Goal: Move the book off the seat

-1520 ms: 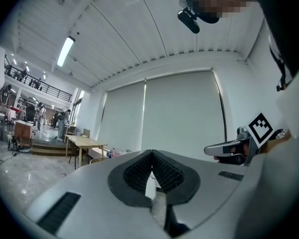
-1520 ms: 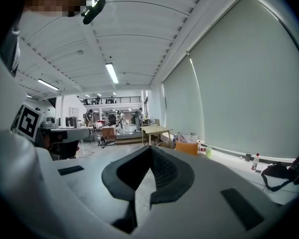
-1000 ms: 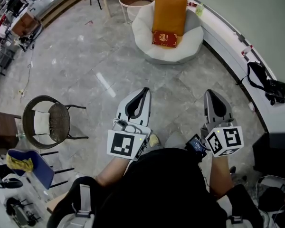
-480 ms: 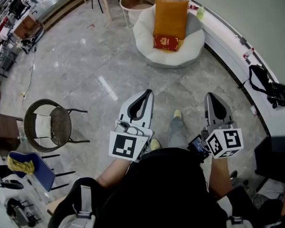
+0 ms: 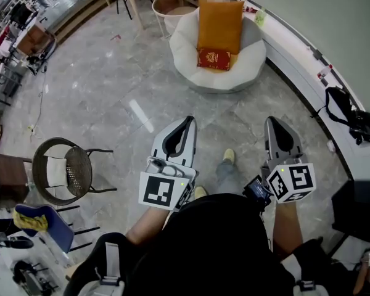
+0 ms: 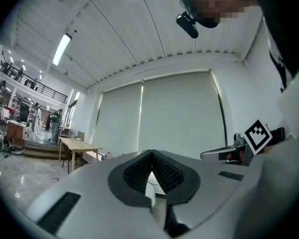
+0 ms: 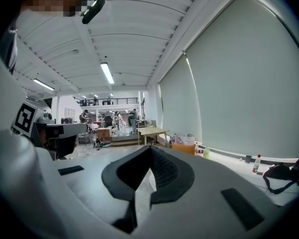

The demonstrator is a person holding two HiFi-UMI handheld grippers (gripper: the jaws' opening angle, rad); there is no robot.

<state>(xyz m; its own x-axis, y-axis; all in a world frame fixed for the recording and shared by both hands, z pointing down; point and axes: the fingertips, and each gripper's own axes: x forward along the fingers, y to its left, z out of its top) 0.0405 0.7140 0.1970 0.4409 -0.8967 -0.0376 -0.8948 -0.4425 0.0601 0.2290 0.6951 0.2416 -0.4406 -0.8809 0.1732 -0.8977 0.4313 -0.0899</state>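
The book [image 5: 214, 59] lies on the white seat [image 5: 184, 45], against an orange cushion [image 5: 220, 24]. The left tool [image 5: 186, 121] and right tool [image 5: 275, 123] hang well apart from it, jaws together, empty.

Left gripper [image 5: 189, 118] and right gripper [image 5: 273, 120] apparently closed, empty.

The head camera looks from above, steeply down past the person's chest: the left gripper [image 5: 187, 122] and right gripper [image 5: 275, 122] sit close below, the white seat [image 5: 180, 42] farther ahead on the marble floor [image 5: 98, 85]. Each gripper's camera rides just behind its own fingers [image 6: 134, 171], facing level across the hall. Both catch the wooden table [image 6: 79, 145]; each glimpses the other gripper's marker cube [image 6: 258, 135].
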